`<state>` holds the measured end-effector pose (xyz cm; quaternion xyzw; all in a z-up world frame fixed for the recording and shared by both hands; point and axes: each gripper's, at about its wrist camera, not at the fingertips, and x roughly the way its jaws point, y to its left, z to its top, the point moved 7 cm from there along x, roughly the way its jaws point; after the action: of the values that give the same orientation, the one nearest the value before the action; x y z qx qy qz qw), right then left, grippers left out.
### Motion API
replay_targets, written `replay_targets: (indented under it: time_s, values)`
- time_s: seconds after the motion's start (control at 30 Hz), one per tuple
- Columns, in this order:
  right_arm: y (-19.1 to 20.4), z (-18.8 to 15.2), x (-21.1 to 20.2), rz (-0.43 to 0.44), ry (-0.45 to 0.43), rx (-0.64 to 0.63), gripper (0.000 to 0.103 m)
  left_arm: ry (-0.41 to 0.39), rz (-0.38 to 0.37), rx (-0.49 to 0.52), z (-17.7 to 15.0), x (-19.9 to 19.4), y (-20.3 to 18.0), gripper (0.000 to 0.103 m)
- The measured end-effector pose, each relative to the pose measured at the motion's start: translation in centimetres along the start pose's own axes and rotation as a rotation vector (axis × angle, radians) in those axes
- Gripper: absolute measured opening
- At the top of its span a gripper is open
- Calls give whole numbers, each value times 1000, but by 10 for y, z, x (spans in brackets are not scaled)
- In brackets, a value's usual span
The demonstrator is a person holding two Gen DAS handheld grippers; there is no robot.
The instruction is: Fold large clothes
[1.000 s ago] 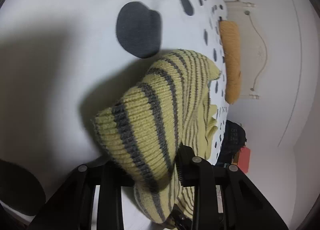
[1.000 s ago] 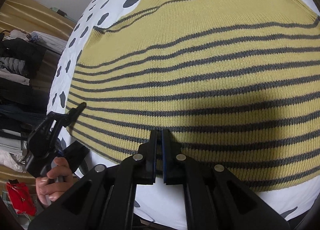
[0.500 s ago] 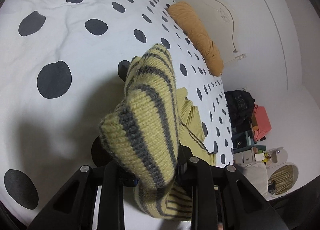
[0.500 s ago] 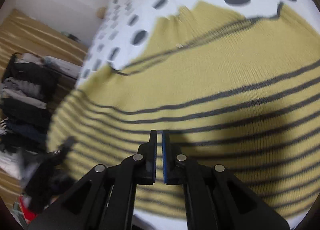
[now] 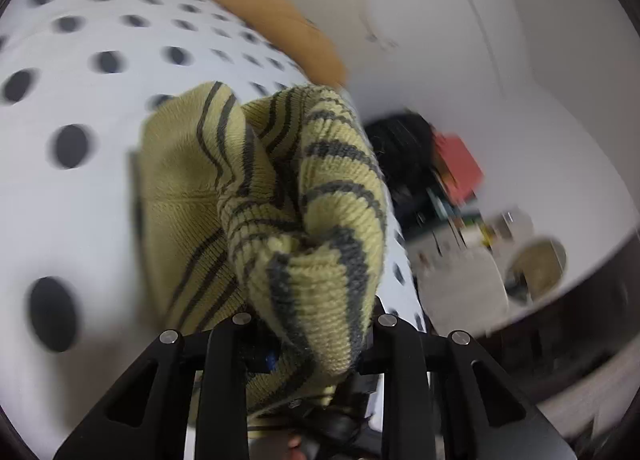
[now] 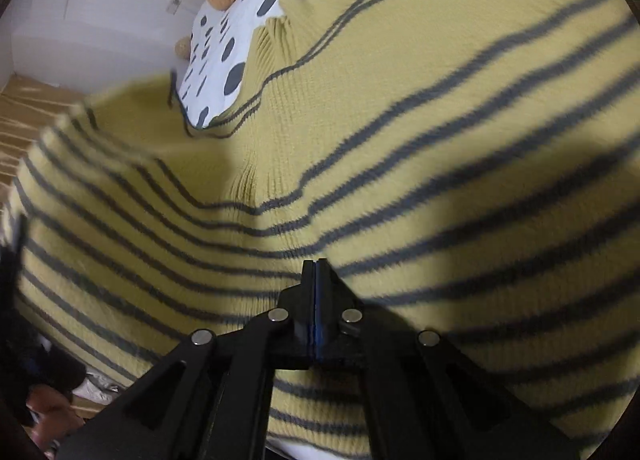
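Note:
A yellow knit sweater with grey stripes [image 6: 400, 139] lies spread over the white polka-dot bed cover [image 6: 240, 19]. My left gripper [image 5: 308, 324] is shut on a thick bunched fold of the sweater [image 5: 320, 219], held up above the bed cover [image 5: 100, 99]. The rest of the garment trails down behind the fold. In the right wrist view the sweater's left edge is lifted and blurred. My right gripper [image 6: 316, 264] hovers low over the sweater's middle, its jaws pressed together with nothing between them. Whether its tips touch the knit I cannot tell.
An orange pillow [image 5: 280, 23] lies at the head of the bed by the white wall. Beside the bed stand a black bag [image 5: 404, 147], a red box [image 5: 460, 167] and floor clutter. A hand [image 6: 48, 412] shows at the lower left of the right wrist view.
The left gripper has risen and rolled with the sweater fold, swinging the view toward the pillow and the room. The right gripper closed its small gap and moved forward over the sweater, whose left edge has lifted.

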<state>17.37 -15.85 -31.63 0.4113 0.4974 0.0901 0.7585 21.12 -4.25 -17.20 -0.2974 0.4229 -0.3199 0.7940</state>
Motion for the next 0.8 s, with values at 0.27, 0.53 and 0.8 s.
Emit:
replay_targets:
  time_s: [0.27, 0.53, 0.8]
  values:
    - [-62, -34, -68, 112, -123, 202, 0, 322, -102, 234, -86, 103, -83, 25]
    - [-89, -54, -91, 189, -138, 317, 0, 421, 7, 258, -133, 121, -57, 27]
    - [-103, -43, -154, 74, -244, 306, 24, 390, -139, 211, -137, 61, -90, 56]
